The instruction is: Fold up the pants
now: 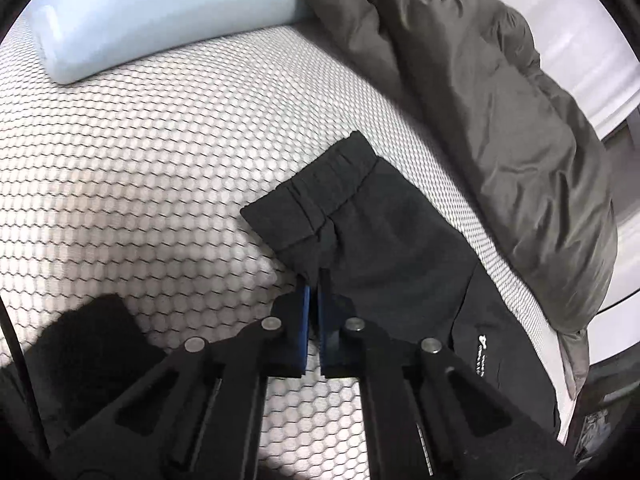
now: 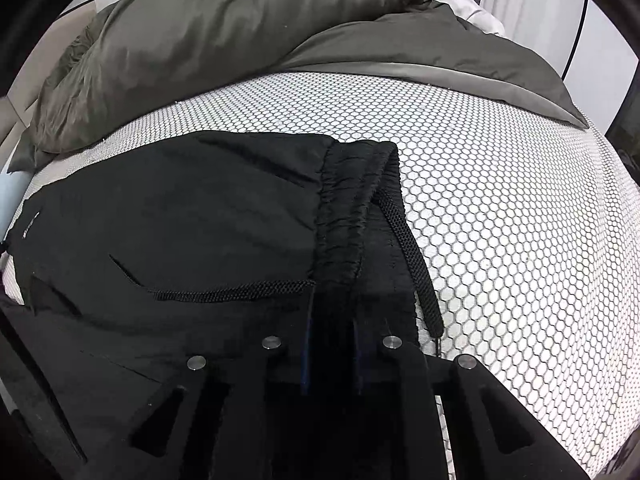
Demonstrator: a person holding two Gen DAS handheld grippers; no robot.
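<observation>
Black pants [image 1: 384, 232] lie folded on a white mattress with a honeycomb pattern [image 1: 140, 168]. In the left wrist view my left gripper [image 1: 314, 284] is shut on the near edge of the pants, just below the cuff end [image 1: 316, 196]. In the right wrist view the pants [image 2: 180, 216] fill the left half, with the elastic waistband [image 2: 348, 208] and a black drawstring [image 2: 412, 248] toward the middle. My right gripper [image 2: 332, 320] is shut on the waistband fabric, which hides its pads.
A bunched olive-grey duvet [image 1: 500, 128] lies along the far side of the mattress [image 2: 500, 220], also in the right wrist view [image 2: 240, 40]. A pale blue pillow [image 1: 160, 12] sits at the upper left. The bed edge and a white wall [image 1: 592, 60] are at the right.
</observation>
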